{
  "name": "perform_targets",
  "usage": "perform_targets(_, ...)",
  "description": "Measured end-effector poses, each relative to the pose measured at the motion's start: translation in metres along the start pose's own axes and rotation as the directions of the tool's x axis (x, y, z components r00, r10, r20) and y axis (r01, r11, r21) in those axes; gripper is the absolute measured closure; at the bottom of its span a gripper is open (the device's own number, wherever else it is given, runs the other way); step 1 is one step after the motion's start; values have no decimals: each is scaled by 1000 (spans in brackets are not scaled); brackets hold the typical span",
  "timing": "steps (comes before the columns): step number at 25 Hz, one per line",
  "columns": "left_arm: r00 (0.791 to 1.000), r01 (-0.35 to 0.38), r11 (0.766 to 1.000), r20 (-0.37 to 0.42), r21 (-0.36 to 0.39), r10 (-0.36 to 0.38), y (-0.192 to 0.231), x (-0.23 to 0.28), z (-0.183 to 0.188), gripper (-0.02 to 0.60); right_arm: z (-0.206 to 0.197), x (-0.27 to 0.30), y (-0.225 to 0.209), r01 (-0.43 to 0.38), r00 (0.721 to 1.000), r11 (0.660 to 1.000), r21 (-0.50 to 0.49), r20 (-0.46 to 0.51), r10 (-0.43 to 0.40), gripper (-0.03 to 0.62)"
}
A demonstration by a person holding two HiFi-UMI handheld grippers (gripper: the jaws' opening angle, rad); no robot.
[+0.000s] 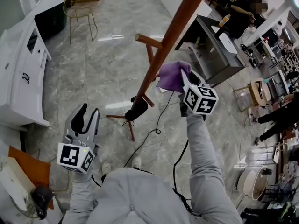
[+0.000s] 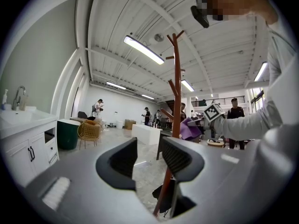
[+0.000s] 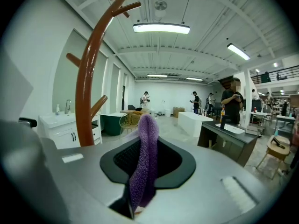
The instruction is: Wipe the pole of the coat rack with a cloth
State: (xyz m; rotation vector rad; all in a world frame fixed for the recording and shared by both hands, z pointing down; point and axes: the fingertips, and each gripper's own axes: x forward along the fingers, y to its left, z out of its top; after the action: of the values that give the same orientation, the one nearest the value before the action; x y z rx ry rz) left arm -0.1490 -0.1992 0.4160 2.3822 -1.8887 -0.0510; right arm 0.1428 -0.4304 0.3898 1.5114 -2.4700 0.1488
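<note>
The brown wooden coat rack pole [image 1: 169, 45] slants up through the middle of the head view, with short pegs [image 1: 148, 42] on it. My right gripper [image 1: 183, 81] is shut on a purple cloth [image 1: 173, 75], held just right of the pole at mid height. In the right gripper view the cloth [image 3: 144, 162] hangs pinched between the jaws, and the pole [image 3: 88, 87] curves up at the left, apart from it. My left gripper [image 1: 86, 119] is lower left, open and empty; in its own view the pole [image 2: 176, 101] rises beyond its right jaw.
A dark object [image 1: 137, 109] and a black cable [image 1: 156, 129] lie at the rack's base. A white cabinet [image 1: 21, 73] stands left, a wire chair [image 1: 82, 6] at the back, a dark sink counter [image 1: 218, 50] right. People stand further off.
</note>
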Motion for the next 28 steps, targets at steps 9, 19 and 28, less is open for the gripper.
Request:
perform_targets(9, 1000, 22, 1000, 0, 10, -22, -5, 3, 3, 411, 5, -26, -39, 106, 993, 994, 39, 44, -108, 526)
perform_targets(19, 998, 65, 998, 1, 21, -65, -11, 6, 7, 411, -13, -63, -51, 162, 986, 985, 68, 38, -164, 526)
perform_targets(28, 994, 105, 994, 7, 44, -105, -15, 7, 12, 411, -36, -101, -23, 165, 975, 967, 196, 116, -190, 526)
